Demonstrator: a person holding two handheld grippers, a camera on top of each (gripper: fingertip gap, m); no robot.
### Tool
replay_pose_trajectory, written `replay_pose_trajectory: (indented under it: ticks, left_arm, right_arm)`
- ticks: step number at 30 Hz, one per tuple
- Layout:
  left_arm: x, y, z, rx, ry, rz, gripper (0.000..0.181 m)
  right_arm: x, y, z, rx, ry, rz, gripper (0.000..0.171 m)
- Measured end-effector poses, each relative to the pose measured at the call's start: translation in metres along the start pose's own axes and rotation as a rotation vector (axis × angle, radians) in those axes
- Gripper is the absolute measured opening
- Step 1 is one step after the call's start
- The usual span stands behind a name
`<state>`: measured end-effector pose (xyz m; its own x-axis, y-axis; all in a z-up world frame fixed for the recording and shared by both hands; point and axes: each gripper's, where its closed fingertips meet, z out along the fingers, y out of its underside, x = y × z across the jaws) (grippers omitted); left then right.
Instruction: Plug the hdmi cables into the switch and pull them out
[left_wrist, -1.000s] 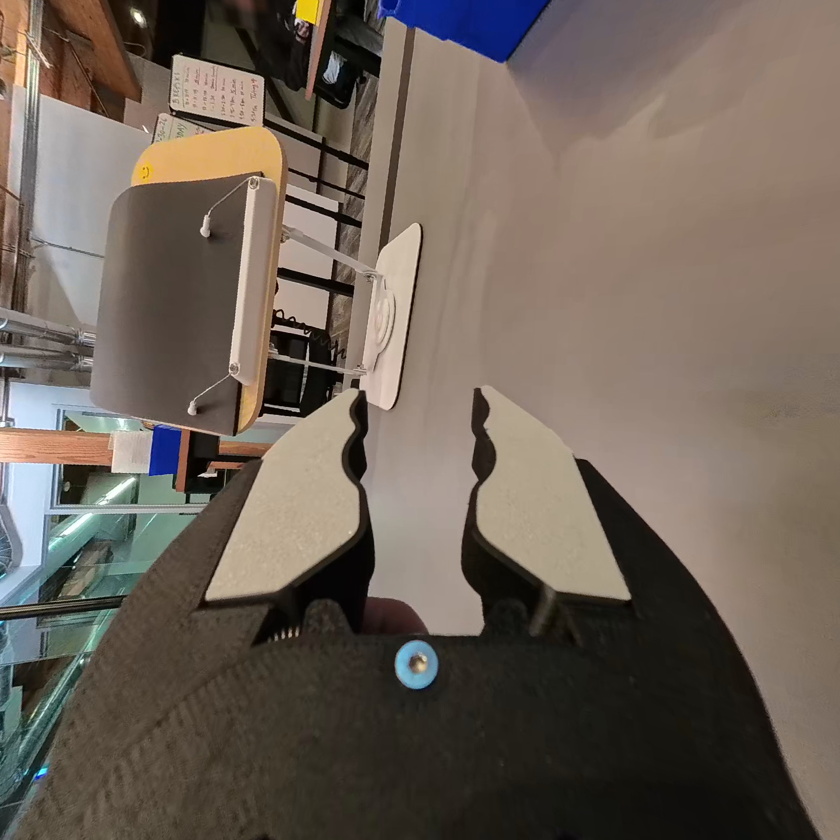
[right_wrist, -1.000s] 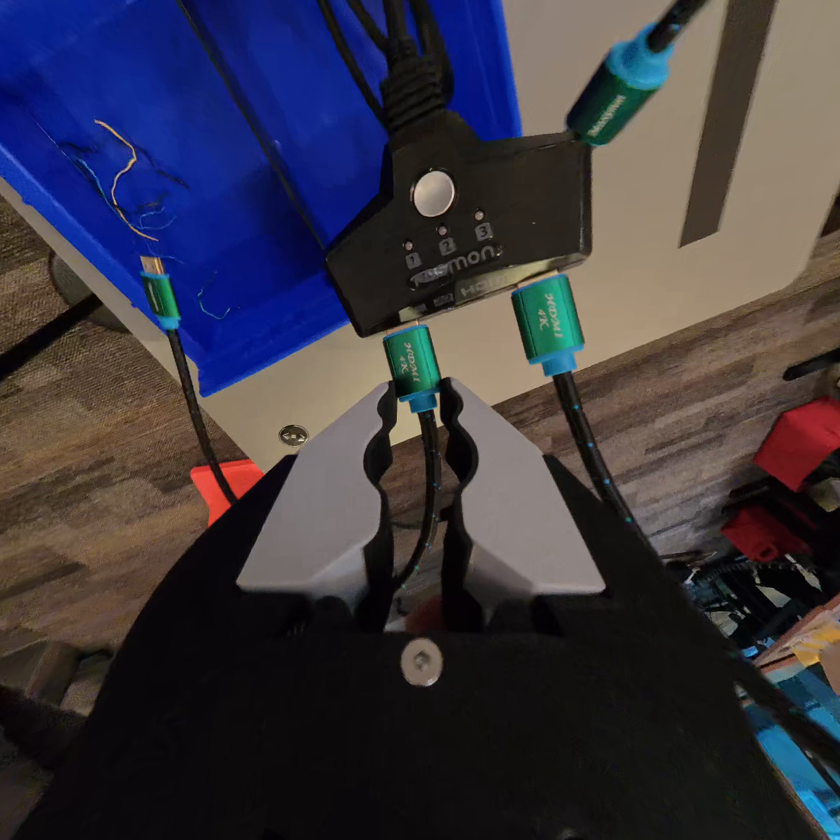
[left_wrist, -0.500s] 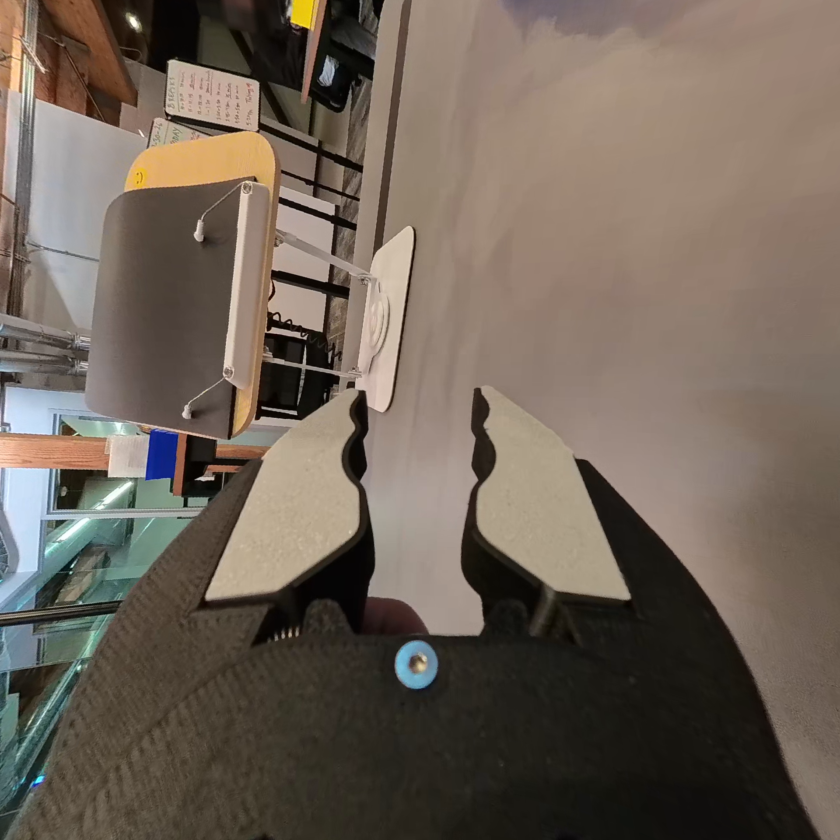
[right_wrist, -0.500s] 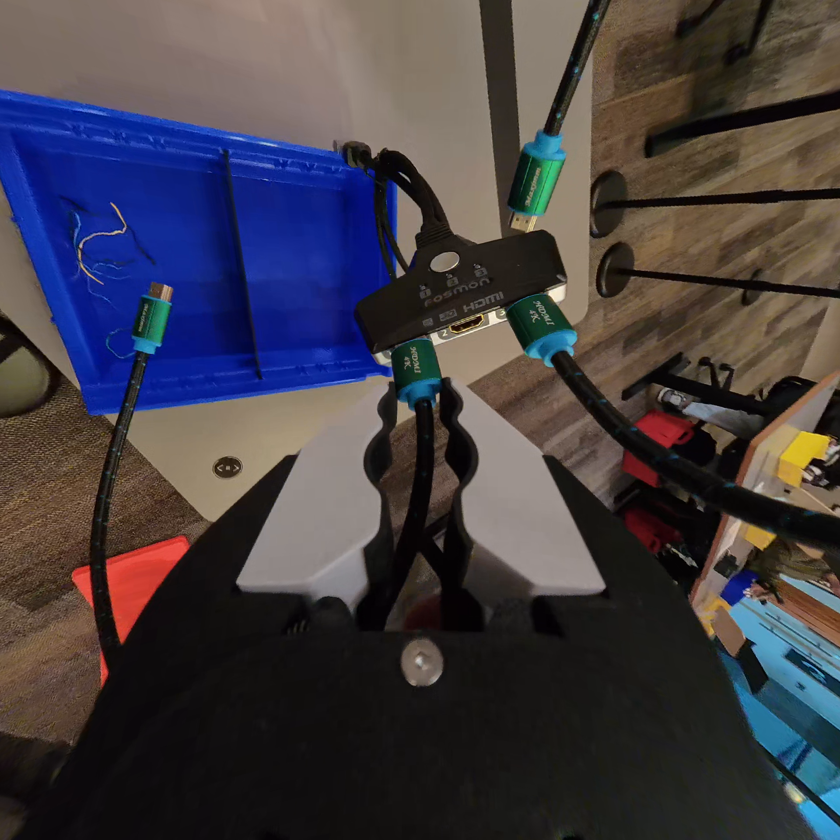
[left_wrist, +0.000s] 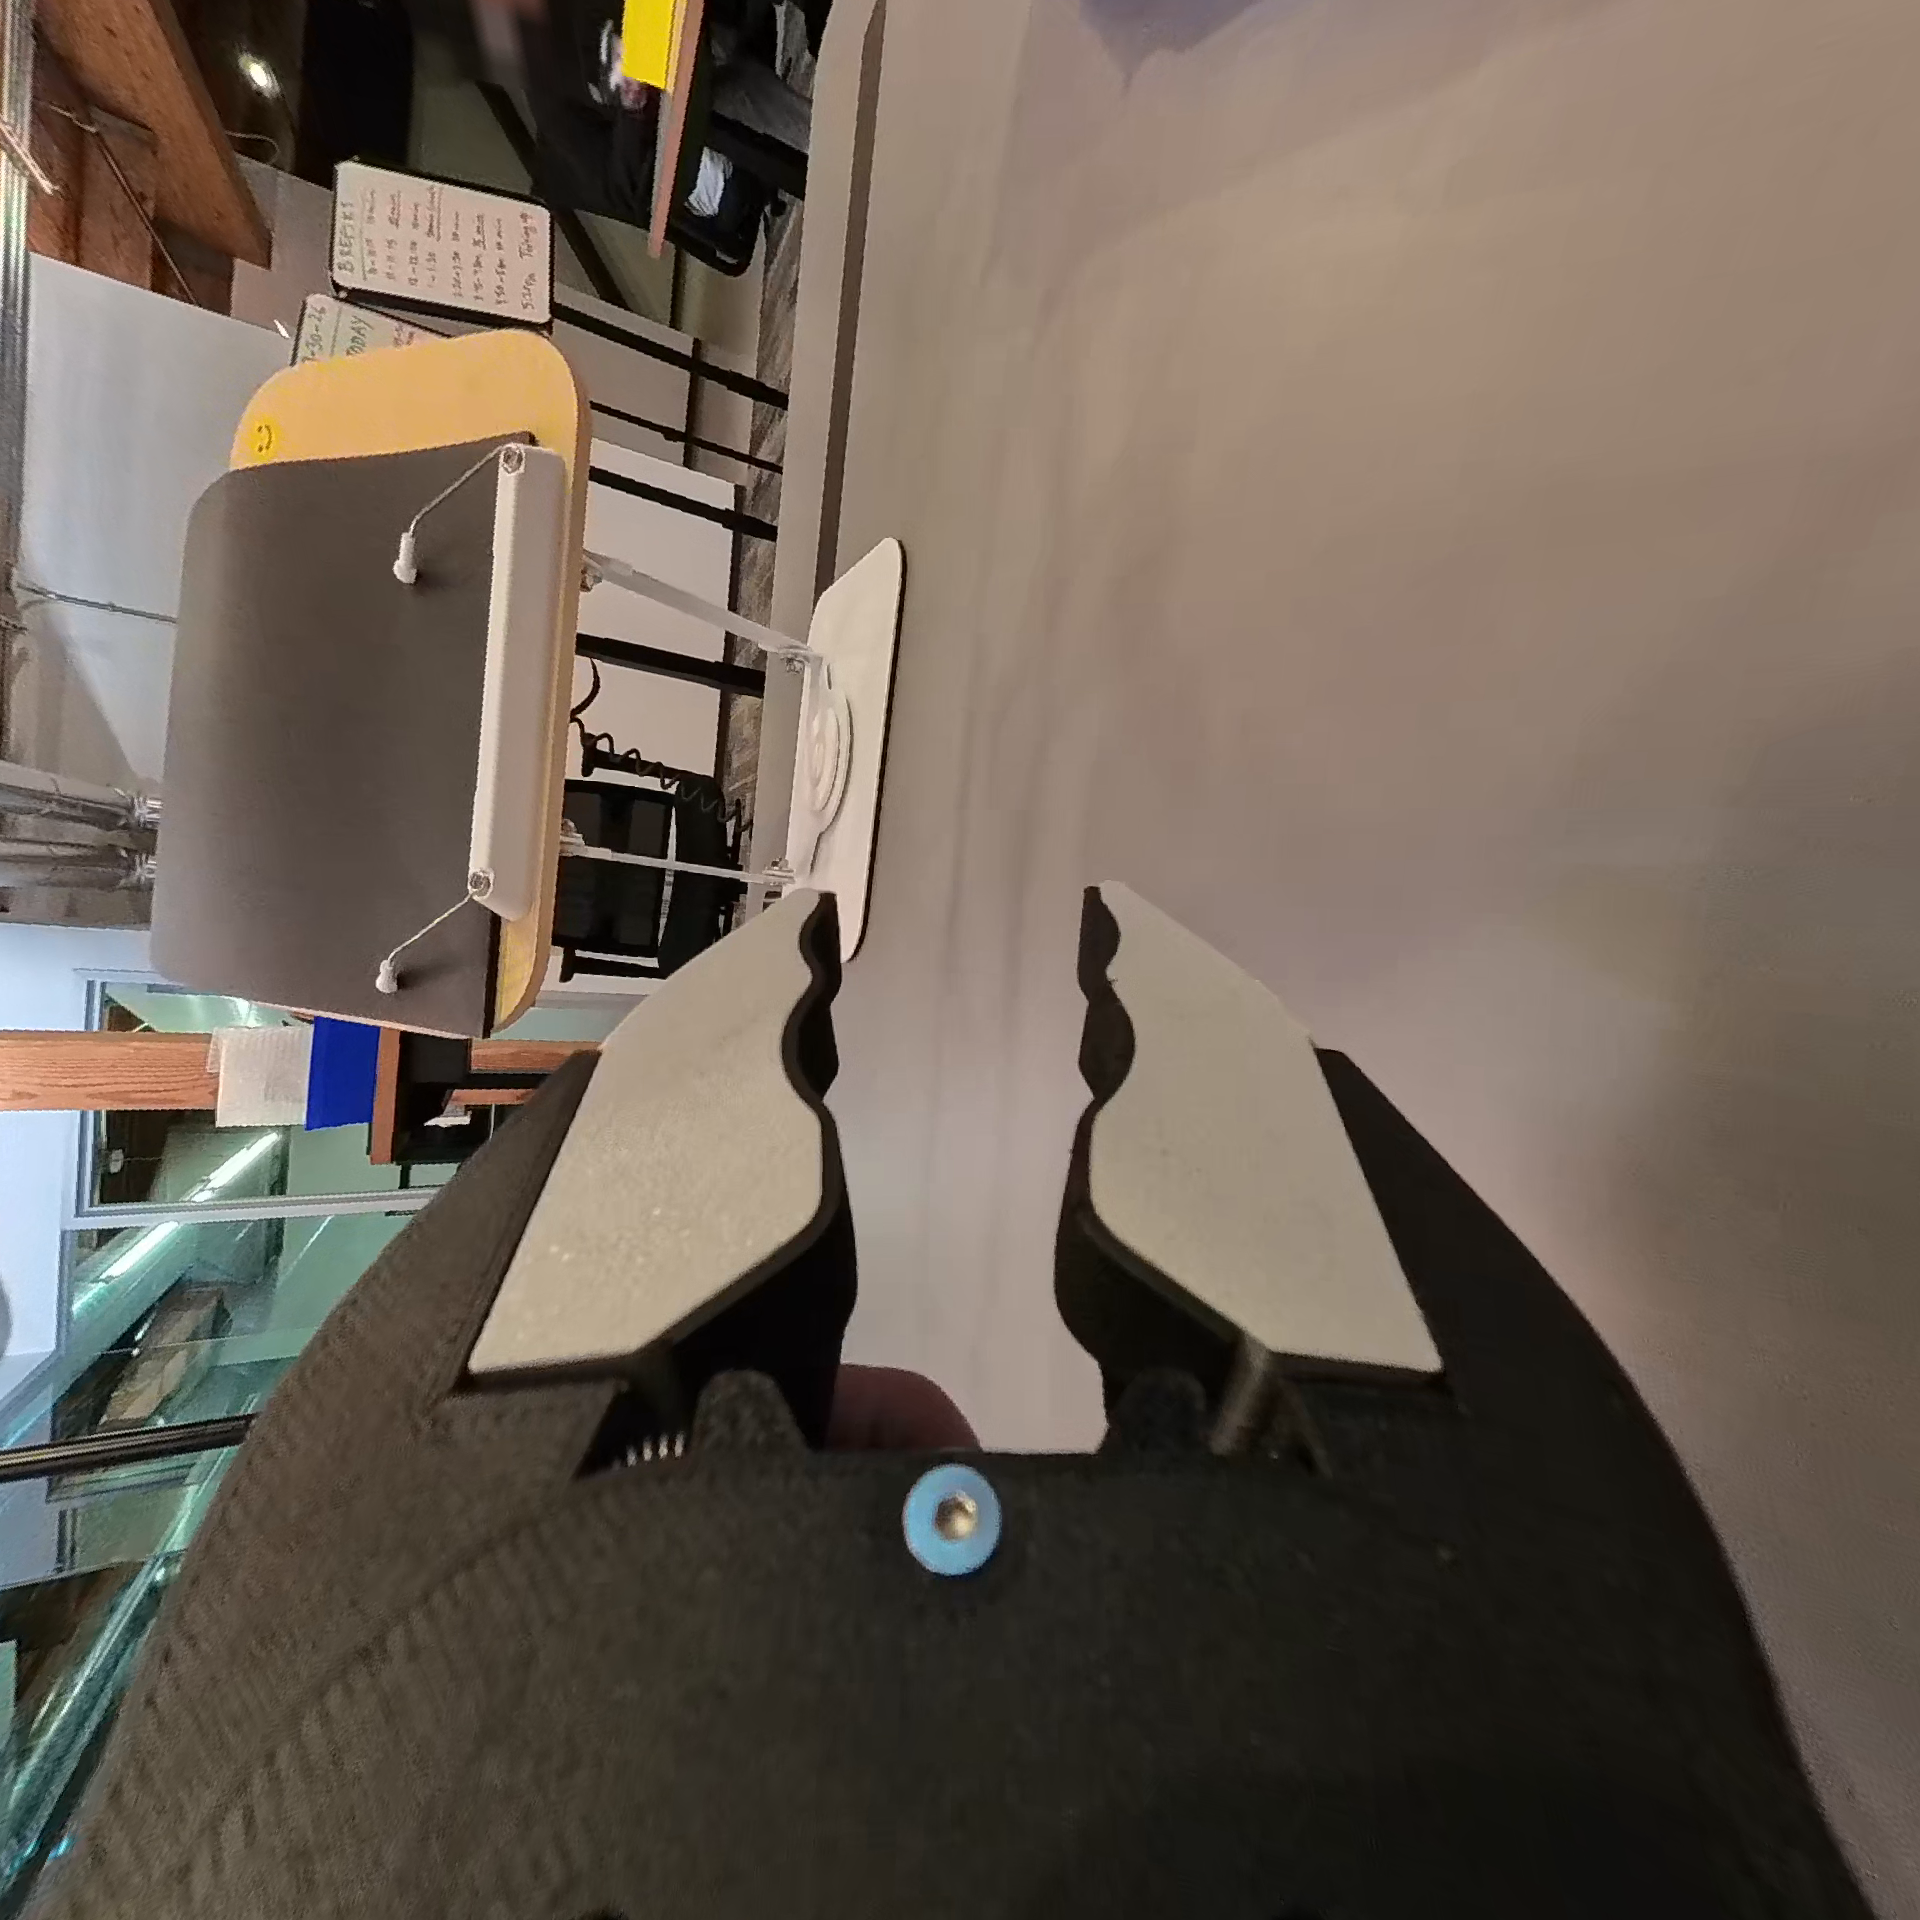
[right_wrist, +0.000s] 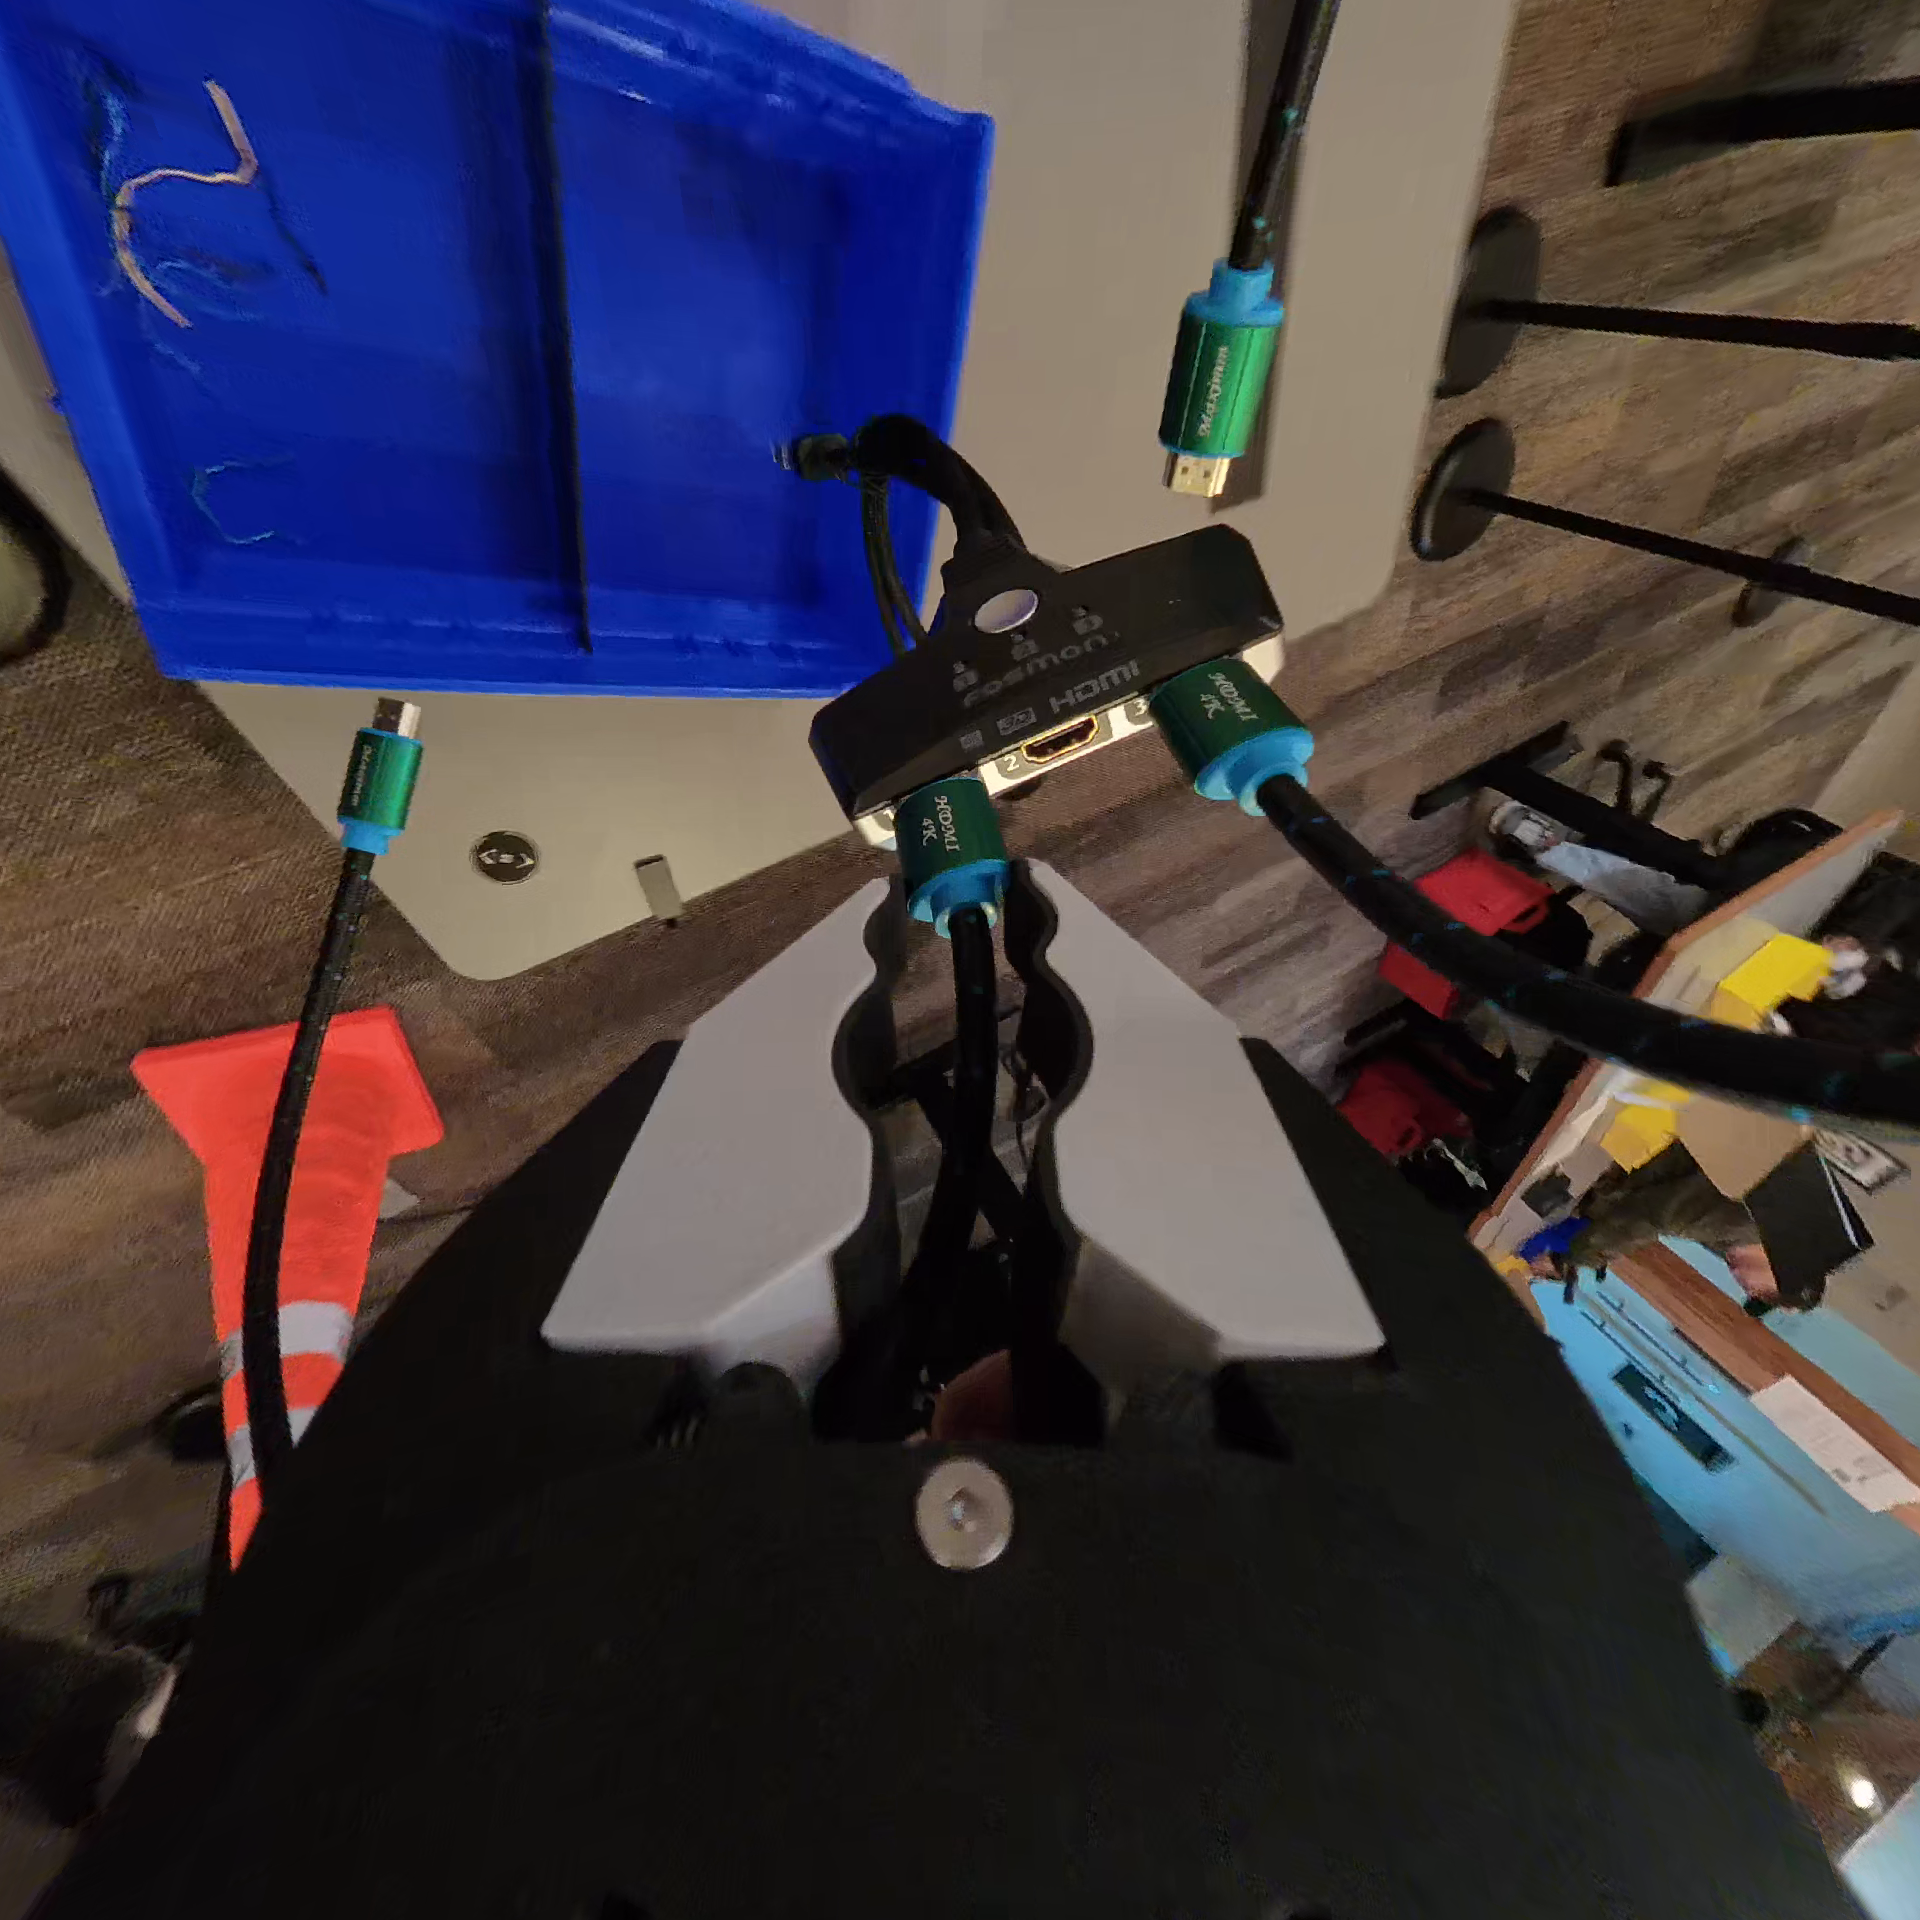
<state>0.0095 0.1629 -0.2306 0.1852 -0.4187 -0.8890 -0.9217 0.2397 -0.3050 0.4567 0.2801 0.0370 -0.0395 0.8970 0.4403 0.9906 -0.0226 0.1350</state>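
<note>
Workshop with wood-look floor; grey tabletop (right_wrist: 1101, 156) with a blue bin (right_wrist: 436, 343) near its corner. The switch (right_wrist: 1049, 665) is off the tabletop, dangling beyond its edge from the plugged cable (right_wrist: 971, 997) we hold. Our right gripper (right_wrist: 961, 914) is clenched on that cable just behind its green plug (right_wrist: 948, 831). A second plug (right_wrist: 1226, 727) sits in the far port; middle port empty. Two loose plugs hang free: one (right_wrist: 1210, 384) above the switch, one (right_wrist: 379, 774) left, over an orange cone (right_wrist: 301, 1143).

Handling, our read: switch is light plastic and will swing; braided cable is stiff-ish but twists. We'd grip the rigid plug shell, not the braid.

Left gripper (left_wrist: 956, 914) is released, empty, over bare tabletop near a white stand base (left_wrist: 857, 727) at its edge.
</note>
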Motion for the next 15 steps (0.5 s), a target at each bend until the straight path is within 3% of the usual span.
replay_pose_trajectory:
  ticks: [5, 11, 15]
  left_arm:
    - [0.005, 0.0, -0.001, 0.0, 0.012, 0.007, 0.043]
    - [0.006, 0.002, -0.002, 0.0, 0.016, 0.004, 0.043]
    - [0.008, 0.003, -0.003, 0.001, 0.023, -0.003, 0.043]
  right_arm:
    - [-0.025, -0.029, 0.05, -0.048, -0.173, -0.119, 0.016]
    - [-0.027, -0.059, 0.114, -0.113, -0.231, -0.221, 0.017]
    - [-0.028, -0.081, 0.141, -0.049, -0.256, -0.226, 0.017]
